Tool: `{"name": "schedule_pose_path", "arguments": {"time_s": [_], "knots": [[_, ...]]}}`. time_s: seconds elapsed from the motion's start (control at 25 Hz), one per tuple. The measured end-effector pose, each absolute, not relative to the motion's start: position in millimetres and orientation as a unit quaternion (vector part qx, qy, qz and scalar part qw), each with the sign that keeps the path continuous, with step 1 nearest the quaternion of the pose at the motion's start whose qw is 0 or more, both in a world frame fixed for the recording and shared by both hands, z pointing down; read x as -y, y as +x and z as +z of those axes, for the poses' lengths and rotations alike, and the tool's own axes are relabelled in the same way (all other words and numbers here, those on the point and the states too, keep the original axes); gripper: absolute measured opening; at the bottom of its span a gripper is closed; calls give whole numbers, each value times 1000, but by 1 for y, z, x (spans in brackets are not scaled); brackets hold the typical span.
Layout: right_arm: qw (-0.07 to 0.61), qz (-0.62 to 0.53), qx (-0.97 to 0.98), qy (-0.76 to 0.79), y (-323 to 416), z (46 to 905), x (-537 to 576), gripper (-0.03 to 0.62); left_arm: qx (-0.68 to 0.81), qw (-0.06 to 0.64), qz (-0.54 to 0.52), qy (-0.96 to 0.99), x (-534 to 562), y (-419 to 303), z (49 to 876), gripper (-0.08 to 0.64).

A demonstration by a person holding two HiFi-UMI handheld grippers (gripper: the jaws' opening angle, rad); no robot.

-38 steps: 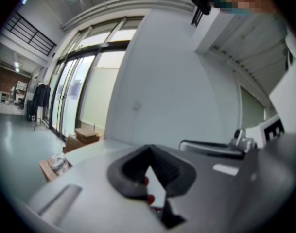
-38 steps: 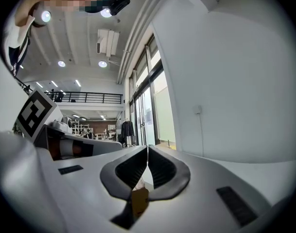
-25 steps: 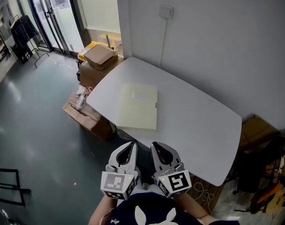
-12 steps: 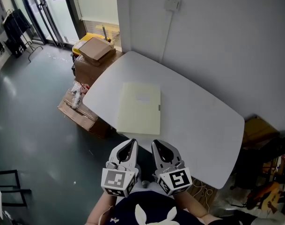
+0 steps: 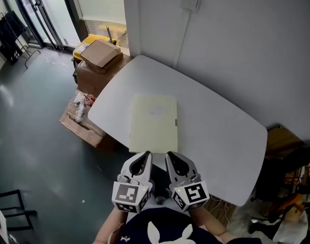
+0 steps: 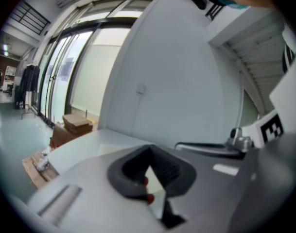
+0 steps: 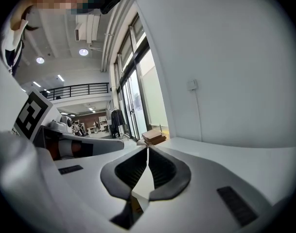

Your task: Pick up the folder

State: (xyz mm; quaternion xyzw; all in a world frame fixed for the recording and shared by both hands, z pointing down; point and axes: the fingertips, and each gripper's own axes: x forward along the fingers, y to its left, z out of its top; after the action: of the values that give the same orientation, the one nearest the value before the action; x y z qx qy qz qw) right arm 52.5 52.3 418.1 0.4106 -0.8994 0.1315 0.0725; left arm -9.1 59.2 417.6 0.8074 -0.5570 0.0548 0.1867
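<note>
Folder [image 5: 153, 123], pale yellow and flat, lies on the white desk [image 5: 221, 131] toward the desk's nine o'clock end, with its long sides running roughly from six to twelve o'clock in the head view. Its near left corner reaches the desk's near edge; whether it overhangs cannot be told. Nothing rests on it.

Both grippers are held side by side at six o'clock of the folder, just short of its near edge and not touching it. The left gripper [image 5: 144, 156] has its jaws clenched, tips meeting with nothing between them, as the left gripper view [image 6: 149, 151] confirms. The right gripper [image 5: 171, 156] is likewise clenched and empty, its tips pressed together in the right gripper view [image 7: 148, 150]. Each points toward twelve o'clock, a marker cube at its rear, and the person's dark sleeve shows below them.

On the wall at one o'clock of the folder sits a white socket [image 5: 190, 1], with a cable [image 5: 181, 39] dropping to the desk. At ten o'clock, on the grey floor [image 5: 32, 131], stand stacked cardboard boxes [image 5: 96, 57]; another flattened box [image 5: 81, 123] lies at nine o'clock beside the desk.
</note>
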Motion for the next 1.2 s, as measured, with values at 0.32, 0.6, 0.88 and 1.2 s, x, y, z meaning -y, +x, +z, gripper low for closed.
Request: {"name": "schedule_pose_path", "arguments": {"time_s": [0.32, 0.6, 0.88, 1.2], "knots": [[85, 145, 893, 418, 40, 429, -30, 12, 545, 184, 60, 816, -37, -21, 426, 6], [90, 157, 888, 423, 36, 437, -12, 12, 548, 182, 63, 814, -16, -31, 431, 8], [98, 174, 881, 430, 34, 446, 4, 15, 549, 190, 71, 811, 0, -41, 440, 25], [111, 193, 871, 438, 29, 460, 23, 87, 536, 201, 91, 815, 20, -48, 455, 91]]}}
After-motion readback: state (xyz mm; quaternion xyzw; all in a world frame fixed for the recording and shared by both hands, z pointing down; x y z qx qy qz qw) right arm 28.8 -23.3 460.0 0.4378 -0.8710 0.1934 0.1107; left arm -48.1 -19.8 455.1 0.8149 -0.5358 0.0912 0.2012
